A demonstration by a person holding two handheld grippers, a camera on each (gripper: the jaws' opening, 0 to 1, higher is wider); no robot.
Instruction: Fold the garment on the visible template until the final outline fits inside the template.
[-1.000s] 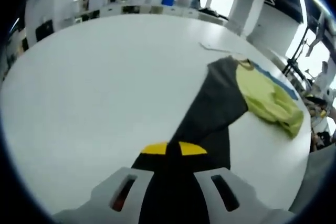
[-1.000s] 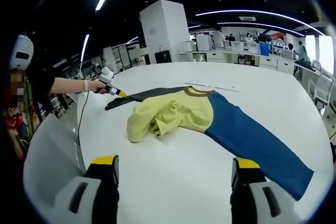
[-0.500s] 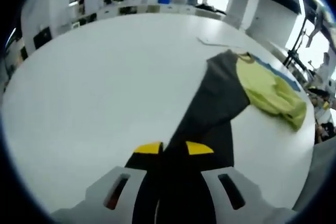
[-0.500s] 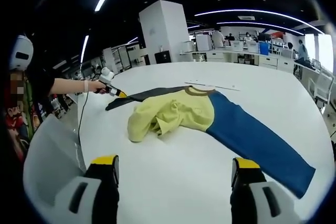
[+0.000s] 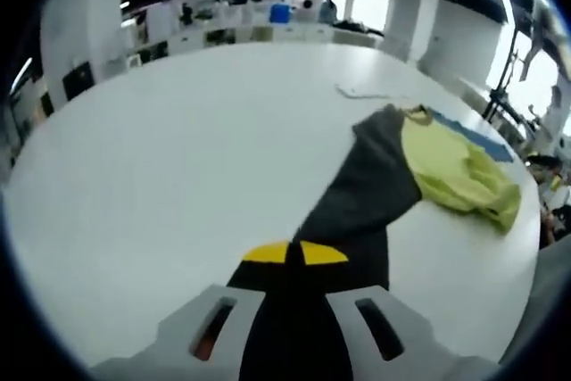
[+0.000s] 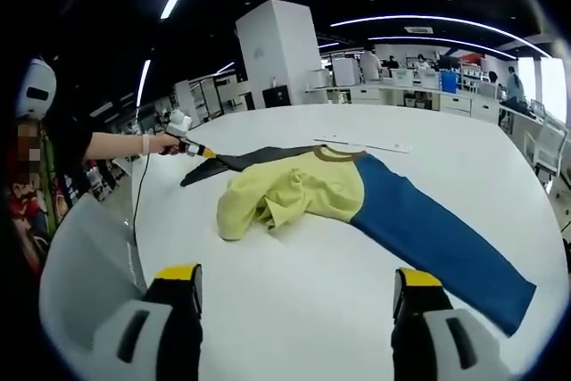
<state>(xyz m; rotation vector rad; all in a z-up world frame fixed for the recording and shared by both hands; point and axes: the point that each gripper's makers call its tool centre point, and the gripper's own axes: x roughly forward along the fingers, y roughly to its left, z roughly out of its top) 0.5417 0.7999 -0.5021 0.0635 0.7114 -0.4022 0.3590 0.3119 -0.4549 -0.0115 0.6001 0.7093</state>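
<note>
On the white table [image 6: 357, 310], a long-sleeved garment [image 6: 303, 189] lies spread sideways: a crumpled yellow-green body [image 5: 455, 171] in the middle, a blue sleeve [image 6: 428, 234] stretched flat toward one side and a dark grey sleeve [image 5: 357, 202] toward the other. Left gripper [image 5: 285, 253]: jaws pressed together on the cuff end of the dark grey sleeve, holding it just above the table. Right gripper [image 6: 294, 278]: jaws spread wide, empty, hovering near the garment with the blue sleeve beyond it. A thin pale strip [image 6: 366, 145] by the collar may be the template edge; its outline cannot be made out.

Step in hand, as judged: the first fold, drawing the dark sleeve taut before carrying it over the body. The next move calls for swinging the cuff across the yellow-green body and laying it flat.

Compared with one second earlier, the left gripper's cuff sits slightly higher and nearer the garment; the right gripper stays as it was.
</note>
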